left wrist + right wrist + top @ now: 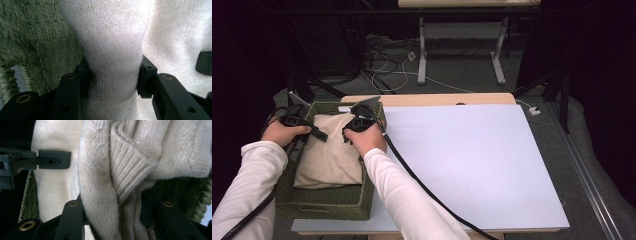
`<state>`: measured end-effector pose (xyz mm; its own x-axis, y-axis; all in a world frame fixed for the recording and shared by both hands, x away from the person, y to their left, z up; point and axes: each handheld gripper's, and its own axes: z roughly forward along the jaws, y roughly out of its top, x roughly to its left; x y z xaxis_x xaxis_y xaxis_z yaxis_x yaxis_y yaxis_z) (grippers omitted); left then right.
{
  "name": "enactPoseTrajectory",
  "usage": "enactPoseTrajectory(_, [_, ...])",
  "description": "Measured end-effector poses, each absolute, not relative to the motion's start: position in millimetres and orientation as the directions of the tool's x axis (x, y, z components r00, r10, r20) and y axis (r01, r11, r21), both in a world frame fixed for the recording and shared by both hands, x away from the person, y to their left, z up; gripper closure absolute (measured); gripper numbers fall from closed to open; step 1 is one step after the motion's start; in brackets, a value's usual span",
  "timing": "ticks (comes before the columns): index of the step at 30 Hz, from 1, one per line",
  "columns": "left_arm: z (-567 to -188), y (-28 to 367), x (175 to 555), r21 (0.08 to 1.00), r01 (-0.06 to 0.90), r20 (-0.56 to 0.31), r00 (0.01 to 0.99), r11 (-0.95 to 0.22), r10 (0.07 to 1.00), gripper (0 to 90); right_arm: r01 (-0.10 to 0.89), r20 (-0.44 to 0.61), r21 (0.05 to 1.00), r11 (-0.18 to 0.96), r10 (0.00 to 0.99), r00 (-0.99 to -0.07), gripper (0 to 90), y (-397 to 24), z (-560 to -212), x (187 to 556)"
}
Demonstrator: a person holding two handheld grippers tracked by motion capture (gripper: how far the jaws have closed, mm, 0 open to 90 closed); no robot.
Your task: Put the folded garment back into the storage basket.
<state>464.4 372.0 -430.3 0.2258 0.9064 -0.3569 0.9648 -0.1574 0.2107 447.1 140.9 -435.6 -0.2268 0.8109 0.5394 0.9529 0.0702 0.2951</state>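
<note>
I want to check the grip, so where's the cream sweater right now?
In the high view the cream sweater lies folded in the green basket at the table's left edge, its far end pinched by both grippers.

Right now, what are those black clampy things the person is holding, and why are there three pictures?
Those are hand-held grabbing tools. A person in white sleeves holds one in each hand: the left gripper and the right gripper. Each has two black fingers that squeeze together like tongs.

One picture comes from a camera up high, looking down on the table. The other two come from small cameras riding on the tools, so you see what each tool sees, very close.

On the table's left side stands a green woven basket. Inside it lies a cream knitted sweater. Both tools are pinching bunches of that sweater, the right one near its ribbed edge.
</note>
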Motion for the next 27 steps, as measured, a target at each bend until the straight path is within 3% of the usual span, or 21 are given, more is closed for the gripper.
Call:
enactPoseTrajectory(13, [-434, 366, 465, 0.228, 0.958, -0.308, 0.24, -0.173, 0.921, 54.4, 0.937, 0.453, 0.321, 0.138, 0.847, -0.28, 51.8, 141, -439, 448])
enactPoseTrajectory(19, [-437, 367, 465, 0.274, 0.941, -0.181, 0.252, -0.198, 0.951, 36.7, 0.861, 0.327, 0.459, 0.221, 0.858, -0.395, 45.9, 143, -438, 445])
enactPoseTrajectory(23, [-429, 370, 464, 0.383, 0.9, -0.182, 0.297, -0.21, 0.937, 38.2, 0.813, 0.302, 0.532, 0.235, 0.845, -0.442, 37.8, 142, -430, 443])
enactPoseTrajectory(27, [-424, 371, 463, 0.397, 0.896, -0.169, 0.282, -0.196, 0.944, 35.8, 0.768, 0.276, 0.578, 0.277, 0.819, -0.503, 36.2, 139, -426, 442])
